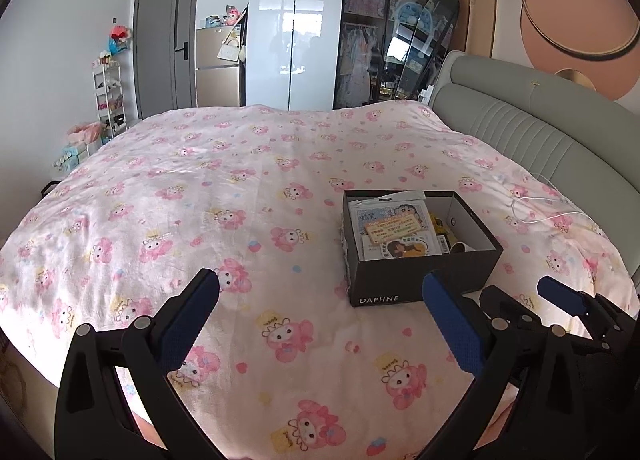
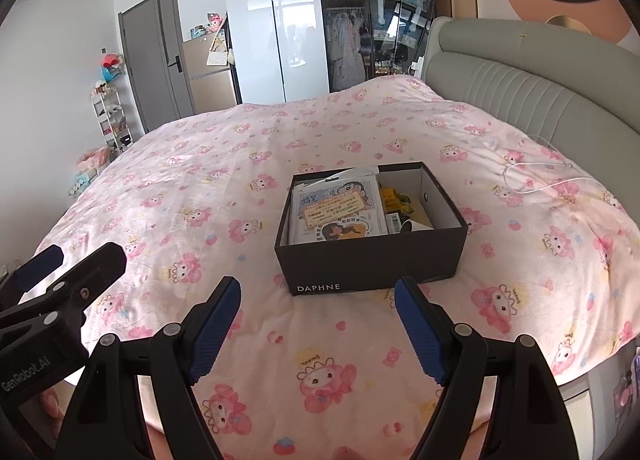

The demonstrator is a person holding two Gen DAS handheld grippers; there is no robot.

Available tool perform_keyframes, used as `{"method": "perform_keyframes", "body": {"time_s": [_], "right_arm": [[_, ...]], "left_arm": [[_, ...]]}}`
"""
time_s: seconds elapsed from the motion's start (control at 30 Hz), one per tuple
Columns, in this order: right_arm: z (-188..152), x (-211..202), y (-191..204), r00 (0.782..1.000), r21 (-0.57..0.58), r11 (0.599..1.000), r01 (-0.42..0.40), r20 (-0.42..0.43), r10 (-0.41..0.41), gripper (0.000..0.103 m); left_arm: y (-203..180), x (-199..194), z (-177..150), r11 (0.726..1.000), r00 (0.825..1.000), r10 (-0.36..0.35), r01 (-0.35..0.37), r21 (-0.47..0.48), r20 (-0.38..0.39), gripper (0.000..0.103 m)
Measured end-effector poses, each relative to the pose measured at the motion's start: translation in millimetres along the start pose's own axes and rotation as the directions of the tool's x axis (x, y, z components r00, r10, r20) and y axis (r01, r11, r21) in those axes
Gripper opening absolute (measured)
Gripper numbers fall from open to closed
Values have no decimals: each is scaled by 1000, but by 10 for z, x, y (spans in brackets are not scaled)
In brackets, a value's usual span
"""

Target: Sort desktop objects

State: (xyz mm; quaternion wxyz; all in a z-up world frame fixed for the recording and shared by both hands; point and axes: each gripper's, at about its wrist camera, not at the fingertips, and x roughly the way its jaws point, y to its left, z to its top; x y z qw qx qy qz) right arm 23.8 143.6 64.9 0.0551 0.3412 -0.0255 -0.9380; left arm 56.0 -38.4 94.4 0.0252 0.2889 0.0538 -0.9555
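Lidless black cardboard shoebox [image 2: 370,260], centre frame on the pink cartoon-print bedspread [image 2: 200,187], already holds cards and packets. Left gripper [image 1: 320,324] and right gripper [image 2: 318,324] hover lower frame, jaws wide, empty; probably staged for reaching.

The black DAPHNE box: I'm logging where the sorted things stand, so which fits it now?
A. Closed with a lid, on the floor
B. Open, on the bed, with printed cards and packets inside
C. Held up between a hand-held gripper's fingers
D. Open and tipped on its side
B: the black DAPHNE box stands upright and lidless on the pink bedspread, printed cards and packets showing inside, ahead of both open hand-held grippers.
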Motion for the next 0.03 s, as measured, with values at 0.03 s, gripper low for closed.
{"method": "perform_keyframes", "body": {"time_s": [0.03], "right_arm": [[0,22,-2,1000,2,1000,-3,-6,3,78]], "left_arm": [[14,4,-7,1000,1000,2,-2,-4,-2,103]]}}
